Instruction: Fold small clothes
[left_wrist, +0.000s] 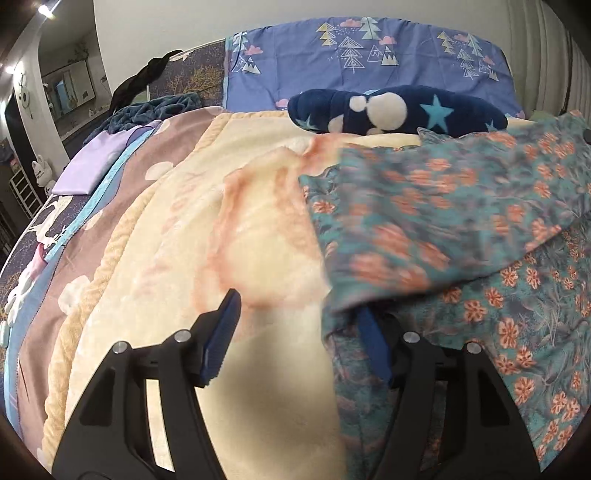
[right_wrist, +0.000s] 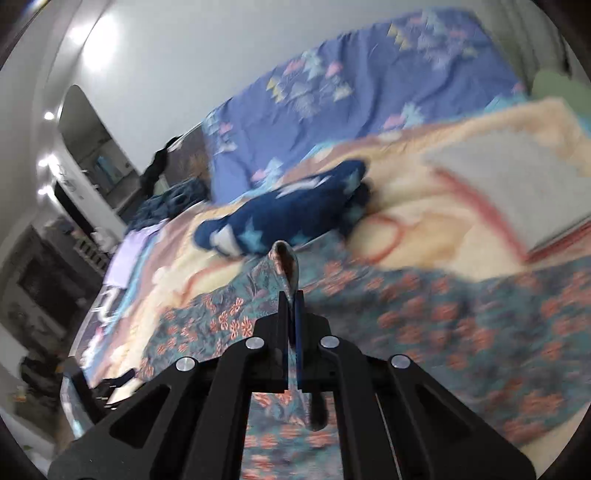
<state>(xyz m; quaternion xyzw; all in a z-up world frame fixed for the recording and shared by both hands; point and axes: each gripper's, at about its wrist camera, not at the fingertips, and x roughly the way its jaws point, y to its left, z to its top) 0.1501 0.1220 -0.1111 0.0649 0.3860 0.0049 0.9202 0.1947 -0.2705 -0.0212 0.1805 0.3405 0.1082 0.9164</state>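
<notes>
A teal garment with orange flowers (left_wrist: 517, 295) lies on the cream blanket (left_wrist: 177, 258) at the right. A flap of it (left_wrist: 424, 206) hangs blurred in the air and covers the tip of the right finger of my left gripper (left_wrist: 295, 310). The left gripper is open, low over the blanket at the garment's left edge, holding nothing. In the right wrist view my right gripper (right_wrist: 291, 295) is shut on a fold of the same garment (right_wrist: 286, 262) and holds it above the rest of the cloth (right_wrist: 461, 325).
A navy fleece bundle with stars and white dots (left_wrist: 399, 110) lies behind the garment, also in the right wrist view (right_wrist: 288, 214). A blue tree-print cover (left_wrist: 369, 62) stands at the bed head. A folded lilac cloth (left_wrist: 92, 162) and dark clothes (left_wrist: 147, 107) lie at the left edge.
</notes>
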